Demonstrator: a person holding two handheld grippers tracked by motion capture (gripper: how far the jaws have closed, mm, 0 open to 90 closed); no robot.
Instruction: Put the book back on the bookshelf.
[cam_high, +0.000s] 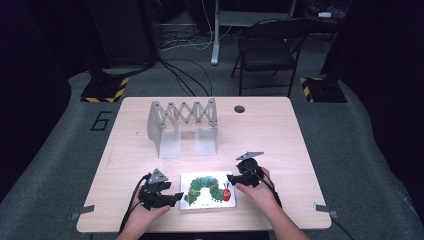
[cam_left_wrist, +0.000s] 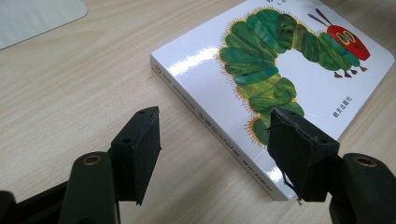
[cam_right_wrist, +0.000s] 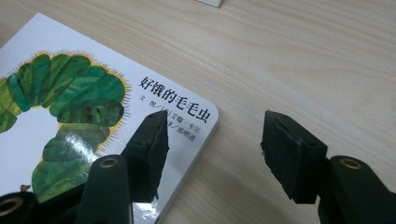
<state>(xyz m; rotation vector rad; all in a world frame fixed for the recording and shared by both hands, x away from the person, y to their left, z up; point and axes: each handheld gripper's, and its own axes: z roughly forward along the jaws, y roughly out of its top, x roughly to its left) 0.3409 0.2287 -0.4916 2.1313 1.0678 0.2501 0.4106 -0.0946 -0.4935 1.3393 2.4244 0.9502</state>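
The left tongs (cam_high: 176, 198) and right tongs (cam_high: 231, 178), both wide and holding nothing, sit at either short end of the caterpillar book (cam_high: 208, 191), which lies flat on the desk (cam_high: 280, 140) between them.

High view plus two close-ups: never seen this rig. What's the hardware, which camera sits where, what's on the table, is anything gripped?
No robot arm here. A person holds a two-jaw tool in each hand: the left gripper and the right gripper.

The high view comes from a fixed camera above the person's side of the table. Each gripper view comes from a camera riding on that gripper, looking along its black jaws.

On the table lie a picture book with a green caterpillar on the cover, flat near the person, and farther back a grey accordion-style rack.

Nothing is gripped. Both grippers are open, one at each side of the book, each with one jaw over its cover.
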